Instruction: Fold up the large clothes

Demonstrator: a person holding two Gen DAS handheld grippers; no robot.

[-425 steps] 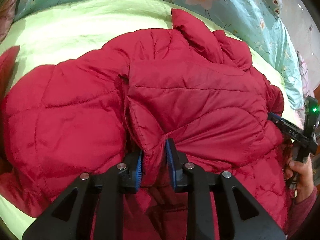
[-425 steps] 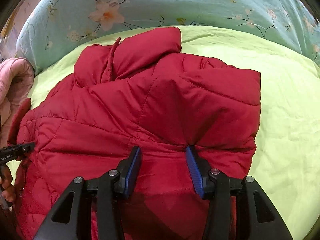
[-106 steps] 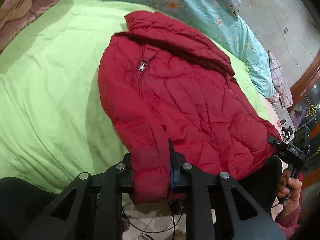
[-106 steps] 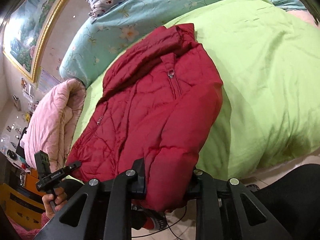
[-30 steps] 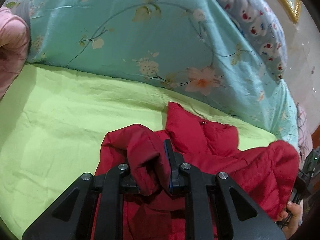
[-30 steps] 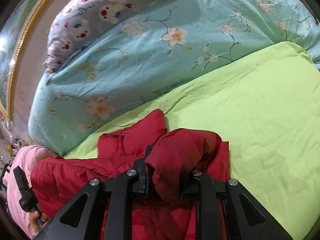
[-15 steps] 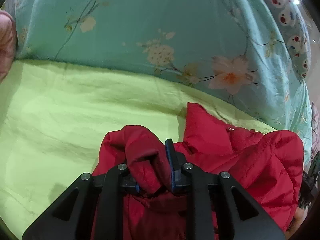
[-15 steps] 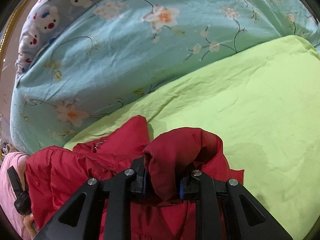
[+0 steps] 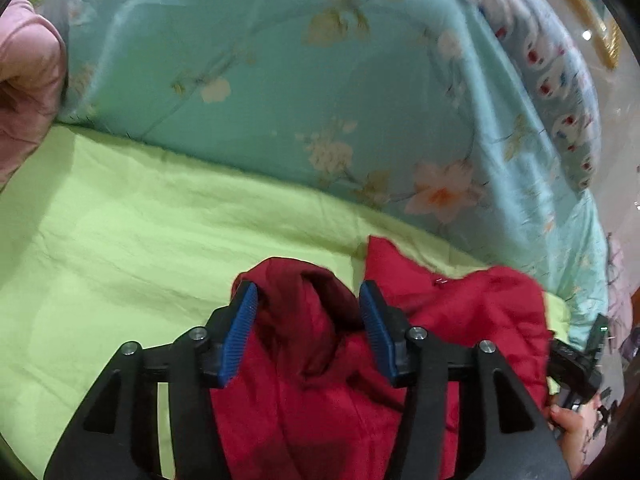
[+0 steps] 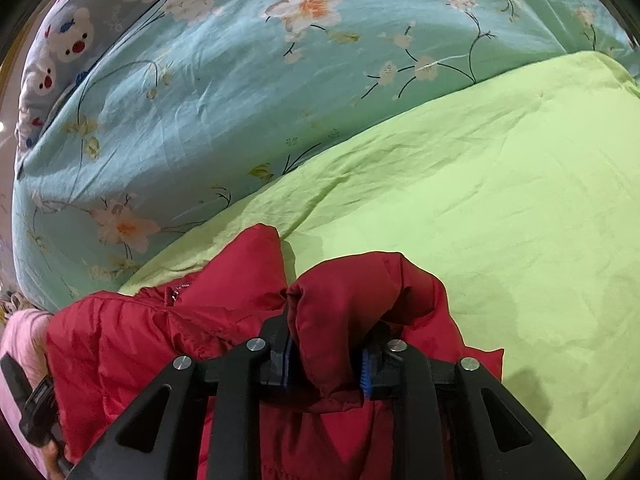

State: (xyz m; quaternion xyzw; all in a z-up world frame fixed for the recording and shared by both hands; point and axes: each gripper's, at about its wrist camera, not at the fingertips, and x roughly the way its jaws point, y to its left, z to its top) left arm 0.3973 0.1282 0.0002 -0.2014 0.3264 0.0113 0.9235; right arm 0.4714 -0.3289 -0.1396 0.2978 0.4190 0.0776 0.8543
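A red quilted jacket (image 9: 472, 312) lies folded over on the green bed sheet (image 9: 120, 240), its collar pointing at the pillows. My left gripper (image 9: 308, 300) is open, its blue pads (image 9: 240, 328) spread on either side of a bunched jacket edge that sits loose between them. In the right wrist view my right gripper (image 10: 326, 354) is shut on another bunched fold of the jacket (image 10: 360, 300), held just above the sheet (image 10: 500, 200). The other gripper shows at the far left of that view (image 10: 36, 404).
A teal floral quilt (image 9: 300, 80) is piled along the far side of the bed, with a bear-print pillow (image 10: 80, 28) behind it. A pink blanket (image 9: 24, 80) lies at the left. The green sheet stretches to both sides of the jacket.
My left gripper has opened and let go of the jacket edge it held half a second ago. My right gripper still grips its fold and has barely moved.
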